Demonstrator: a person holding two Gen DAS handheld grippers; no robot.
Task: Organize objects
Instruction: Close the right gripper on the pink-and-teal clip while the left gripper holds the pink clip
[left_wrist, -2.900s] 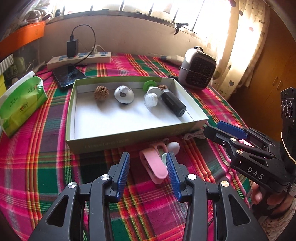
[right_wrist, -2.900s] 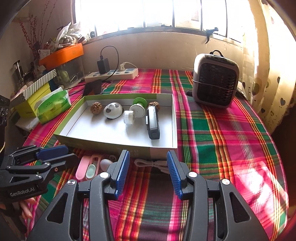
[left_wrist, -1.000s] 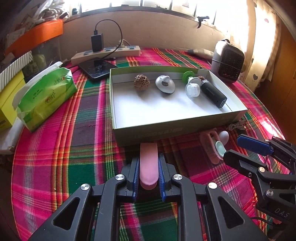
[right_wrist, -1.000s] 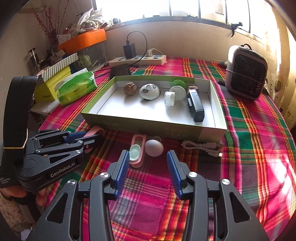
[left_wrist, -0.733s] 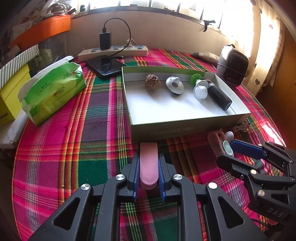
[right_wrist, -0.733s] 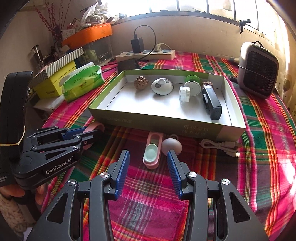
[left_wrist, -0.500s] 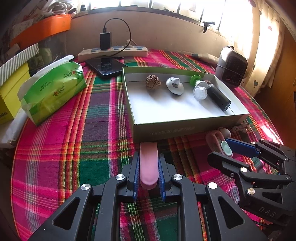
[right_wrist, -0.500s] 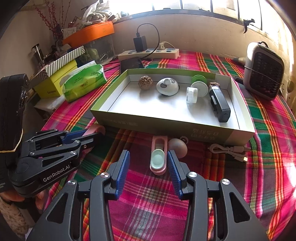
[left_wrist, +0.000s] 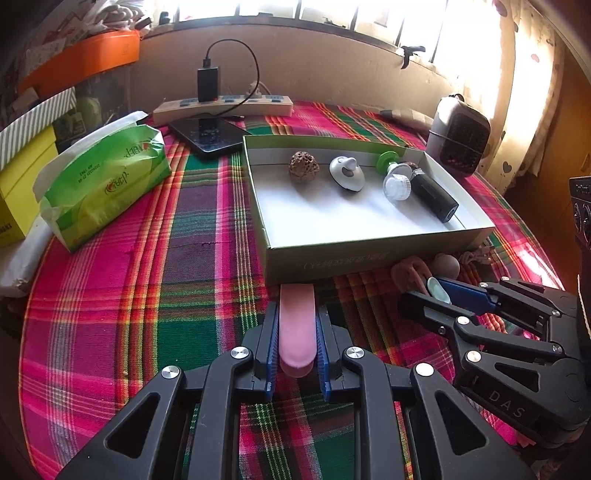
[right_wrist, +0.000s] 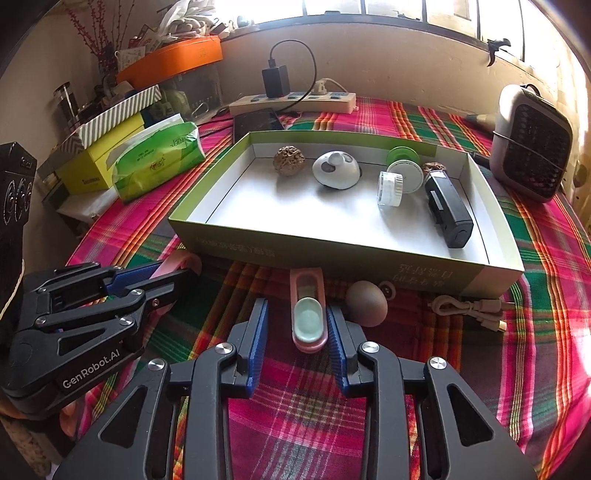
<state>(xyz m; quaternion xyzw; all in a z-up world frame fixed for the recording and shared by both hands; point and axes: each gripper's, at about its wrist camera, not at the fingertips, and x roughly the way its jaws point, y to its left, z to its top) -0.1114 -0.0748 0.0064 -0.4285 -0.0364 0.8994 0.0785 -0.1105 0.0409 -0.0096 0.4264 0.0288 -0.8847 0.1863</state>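
My left gripper is shut on a flat pink case lid, held just before the near wall of the green-sided box. It also shows in the right wrist view. My right gripper is open, its fingers on either side of a pink case tray with a pale green insert lying on the cloth. A brown egg-shaped object lies just right of it. The box holds a walnut, a grey dome, a white jar, a green disc and a black device.
A beige cable lies by the box's right corner. A green tissue pack, yellow box, phone and power strip sit at the left and back. A small heater stands at the right.
The left gripper has picked up the pink lid and holds it closed. The right gripper has advanced until its open fingers flank the pink tray.
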